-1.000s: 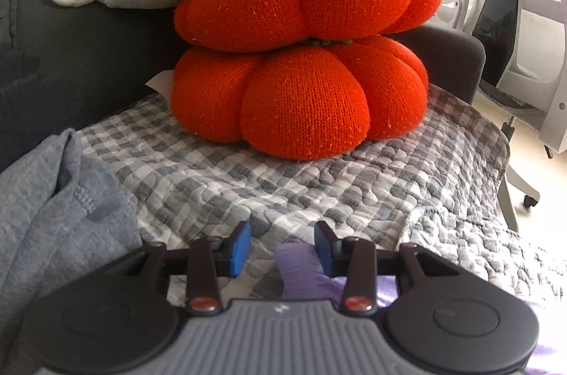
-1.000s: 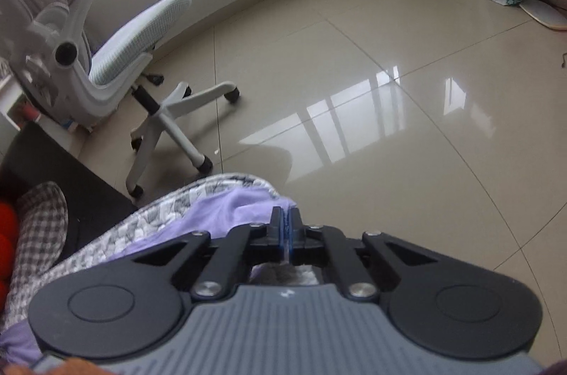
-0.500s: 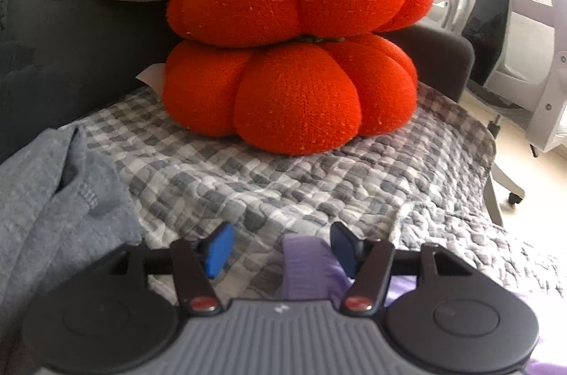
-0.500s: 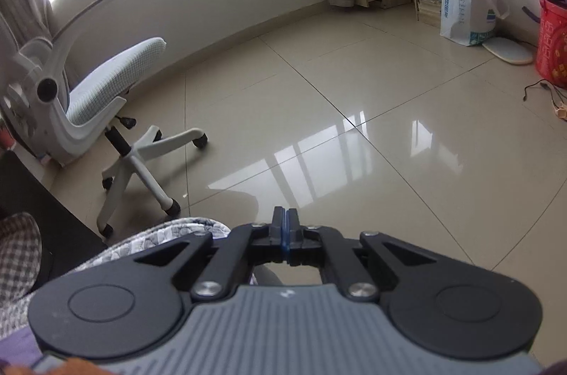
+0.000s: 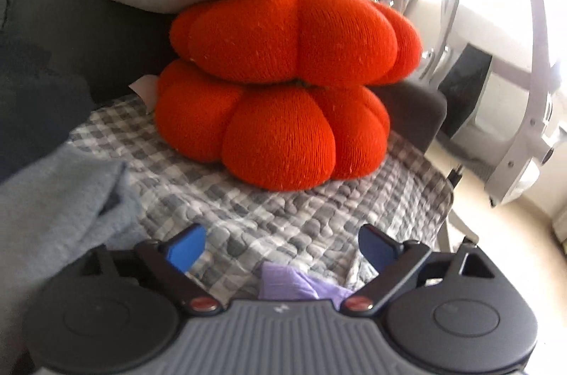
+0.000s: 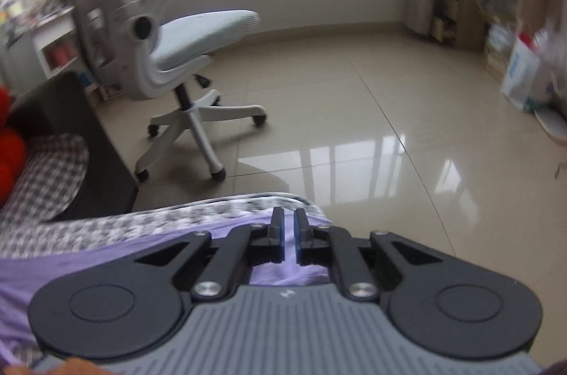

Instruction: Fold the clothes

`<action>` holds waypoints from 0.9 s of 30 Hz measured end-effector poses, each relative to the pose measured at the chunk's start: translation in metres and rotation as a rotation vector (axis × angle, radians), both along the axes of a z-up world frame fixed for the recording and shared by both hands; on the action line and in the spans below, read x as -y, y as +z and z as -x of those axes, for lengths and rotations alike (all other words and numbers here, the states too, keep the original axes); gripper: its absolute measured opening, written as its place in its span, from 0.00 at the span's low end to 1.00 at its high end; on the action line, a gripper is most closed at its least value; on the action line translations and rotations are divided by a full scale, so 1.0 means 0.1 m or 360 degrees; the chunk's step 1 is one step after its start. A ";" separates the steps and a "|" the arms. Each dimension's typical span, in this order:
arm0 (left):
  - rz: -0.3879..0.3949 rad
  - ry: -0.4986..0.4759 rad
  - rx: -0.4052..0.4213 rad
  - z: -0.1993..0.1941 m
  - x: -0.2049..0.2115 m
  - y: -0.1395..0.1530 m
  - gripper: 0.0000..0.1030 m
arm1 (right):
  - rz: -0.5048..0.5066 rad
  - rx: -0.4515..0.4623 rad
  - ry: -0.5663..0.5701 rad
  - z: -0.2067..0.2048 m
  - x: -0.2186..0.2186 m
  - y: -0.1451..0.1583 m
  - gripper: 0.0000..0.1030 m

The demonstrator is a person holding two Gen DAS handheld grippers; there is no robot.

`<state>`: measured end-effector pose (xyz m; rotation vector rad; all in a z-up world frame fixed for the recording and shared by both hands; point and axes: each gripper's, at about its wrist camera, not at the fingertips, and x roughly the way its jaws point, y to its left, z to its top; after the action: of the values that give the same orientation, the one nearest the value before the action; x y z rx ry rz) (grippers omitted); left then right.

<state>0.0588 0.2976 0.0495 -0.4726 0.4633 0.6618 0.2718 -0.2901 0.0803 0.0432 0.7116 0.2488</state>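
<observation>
Left gripper [image 5: 281, 247]: your jaws stand wide apart with nothing between the blue pads [image 5: 186, 247]. A fold of the purple garment [image 5: 297, 283] sits just below and behind the gap, not pinched.

Right gripper [image 6: 290, 238]: fingers nearly together, a narrow slit between them. Purple cloth shows behind the slit, but you cannot tell from this view whether any of it is caught.

Garment position: the purple garment [image 6: 106, 263] lies spread on the checked quilt [image 5: 269, 208], running out to the quilt's front edge above the tiled floor [image 6: 389, 134].

Neighbours: a grey garment [image 5: 60, 205] is heaped to your left, close to the left finger. Two stacked orange pumpkin cushions [image 5: 283, 91] sit farther back on the quilt, well apart from the purple cloth. An office chair [image 6: 184, 49] stands on the floor beyond the sofa.

Handling, judged: thin, light, limp fabric. It will drape and sag from any grip point and will not hold a crease unaided. It may slide a little on the quilt.

Where to take hold: pinch at an edge or corner, one layer only, each gripper at a matching point so the fold lands square.

Risk: a deep bite could grab the quilt too; the front edge may slip toward the floor.
</observation>
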 end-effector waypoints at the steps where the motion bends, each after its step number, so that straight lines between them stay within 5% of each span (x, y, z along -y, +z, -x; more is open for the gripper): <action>1: 0.0017 -0.0007 0.0021 0.05 0.00 0.02 0.91 | 0.0035 0.0022 0.0056 0.08 -0.09 0.06 0.10; 9: 0.0112 -0.0200 0.0172 0.74 0.21 0.34 0.91 | 0.0078 0.0142 0.0295 0.80 -0.76 0.34 0.10; 12: 0.0355 -0.0286 0.0272 1.17 0.22 0.38 0.91 | 0.0029 0.0118 0.0433 1.11 -1.05 0.41 0.10; 15: 0.0447 -0.0274 0.0190 1.47 0.27 0.31 0.91 | -0.0055 0.0090 0.0633 1.43 -1.39 0.45 0.11; 21: 0.0710 -0.0176 0.0039 1.66 0.37 -0.15 0.91 | 0.0042 0.0055 0.0909 1.98 -1.93 0.34 0.11; 27: 0.0922 -0.0122 -0.0037 1.51 0.30 -0.51 0.85 | 0.0129 0.0117 0.0906 2.08 -1.90 0.24 0.11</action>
<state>-0.0926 0.2678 -0.0014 -0.9888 0.6945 0.4515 0.0639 -0.1001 0.1043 -0.2485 0.6482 0.7617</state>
